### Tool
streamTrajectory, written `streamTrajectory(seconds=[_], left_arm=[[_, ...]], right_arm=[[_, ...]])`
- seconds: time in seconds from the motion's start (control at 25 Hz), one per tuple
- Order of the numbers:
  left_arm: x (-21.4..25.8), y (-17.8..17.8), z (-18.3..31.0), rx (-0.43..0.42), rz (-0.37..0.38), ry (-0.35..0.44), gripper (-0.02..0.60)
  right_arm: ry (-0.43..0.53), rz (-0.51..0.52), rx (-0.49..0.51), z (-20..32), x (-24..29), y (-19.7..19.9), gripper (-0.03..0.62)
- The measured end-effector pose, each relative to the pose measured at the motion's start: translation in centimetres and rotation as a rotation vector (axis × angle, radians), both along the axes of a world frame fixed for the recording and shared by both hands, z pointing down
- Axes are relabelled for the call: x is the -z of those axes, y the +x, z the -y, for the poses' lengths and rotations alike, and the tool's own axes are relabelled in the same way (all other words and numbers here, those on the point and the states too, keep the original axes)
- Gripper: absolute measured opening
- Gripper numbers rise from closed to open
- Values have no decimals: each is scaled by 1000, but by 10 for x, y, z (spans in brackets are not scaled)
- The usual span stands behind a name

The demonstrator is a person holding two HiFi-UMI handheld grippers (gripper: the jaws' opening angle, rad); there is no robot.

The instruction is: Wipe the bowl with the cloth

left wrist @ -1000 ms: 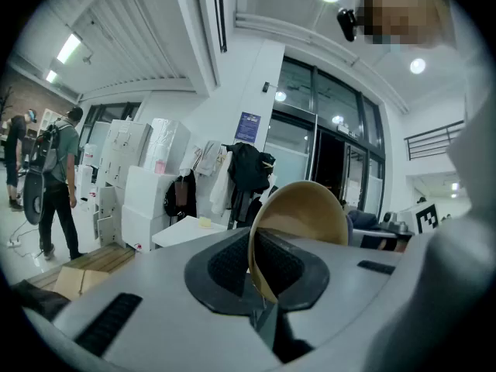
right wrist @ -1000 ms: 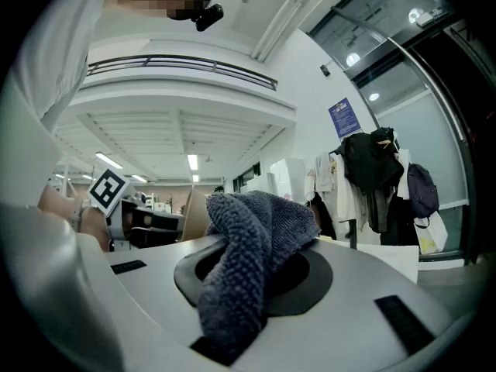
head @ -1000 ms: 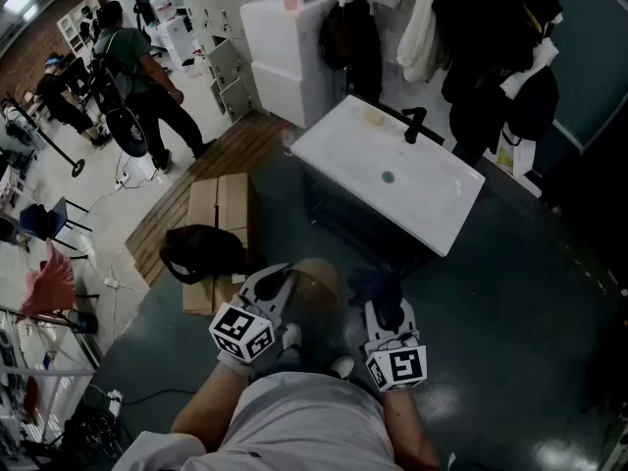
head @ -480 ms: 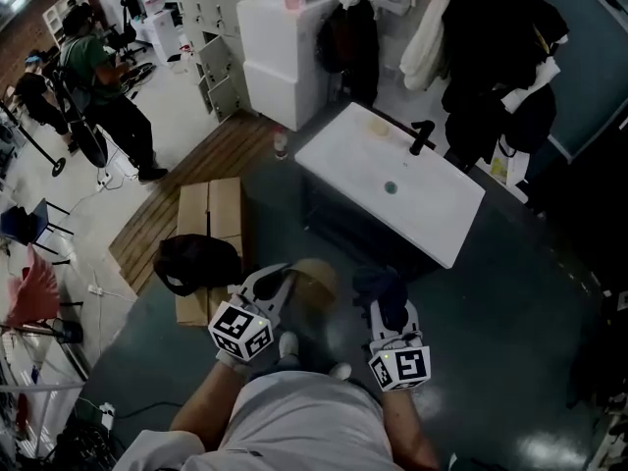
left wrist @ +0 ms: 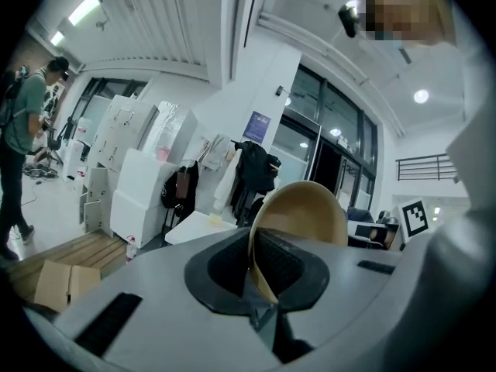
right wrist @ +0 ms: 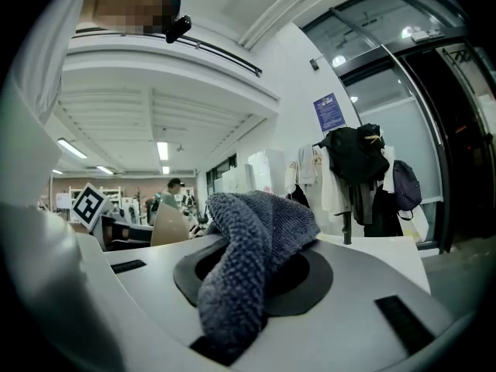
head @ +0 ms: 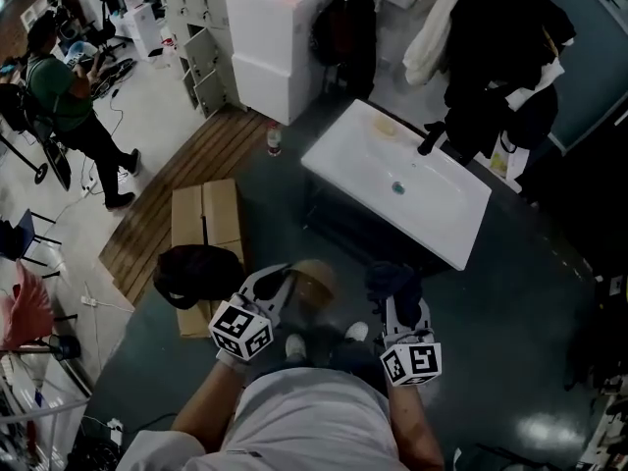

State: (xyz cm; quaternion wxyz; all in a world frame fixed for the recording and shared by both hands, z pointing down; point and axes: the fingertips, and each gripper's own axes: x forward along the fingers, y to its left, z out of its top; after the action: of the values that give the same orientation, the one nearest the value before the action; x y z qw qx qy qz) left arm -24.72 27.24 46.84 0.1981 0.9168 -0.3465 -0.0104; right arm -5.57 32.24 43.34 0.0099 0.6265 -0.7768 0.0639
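Between my left gripper's [left wrist: 260, 273] jaws: a tan bowl [left wrist: 304, 208], smooth, matte and round. It is tipped up on edge, with the jaws pinched tight on its thin wall at the rim. My right gripper [right wrist: 252, 281] is clamped on a blue-grey cloth [right wrist: 249, 246] with a nubby terry weave, bunched up and flopping over the front of the jaws. Head view: I hold both tools low, close to my body and side by side. Bowl and cloth are near each other but apart, over dark floor. Ahead of the grippers is a white sink basin [head: 442, 209] with a black faucet [head: 429, 137] at its far edge. Inside it are a teal drain [head: 397, 186] and a small pale yellow item [head: 385, 127] I can't identify, beside the faucet. Ahead-left of the left gripper, a black bag [head: 196, 268] sits at the near end of a closed cardboard box [head: 206, 209].
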Motion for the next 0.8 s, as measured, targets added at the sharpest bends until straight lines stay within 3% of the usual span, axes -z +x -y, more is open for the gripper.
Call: streamTrajectory(seconds=[0.24, 0.8], left_arm=[[-14, 0, 23, -3, 1, -7, 18], [-19, 22, 134, 149, 38, -37, 18]], right_arm=[[-9, 47, -37, 37, -14, 10, 63], [-46, 56, 118, 188, -29, 41, 61]])
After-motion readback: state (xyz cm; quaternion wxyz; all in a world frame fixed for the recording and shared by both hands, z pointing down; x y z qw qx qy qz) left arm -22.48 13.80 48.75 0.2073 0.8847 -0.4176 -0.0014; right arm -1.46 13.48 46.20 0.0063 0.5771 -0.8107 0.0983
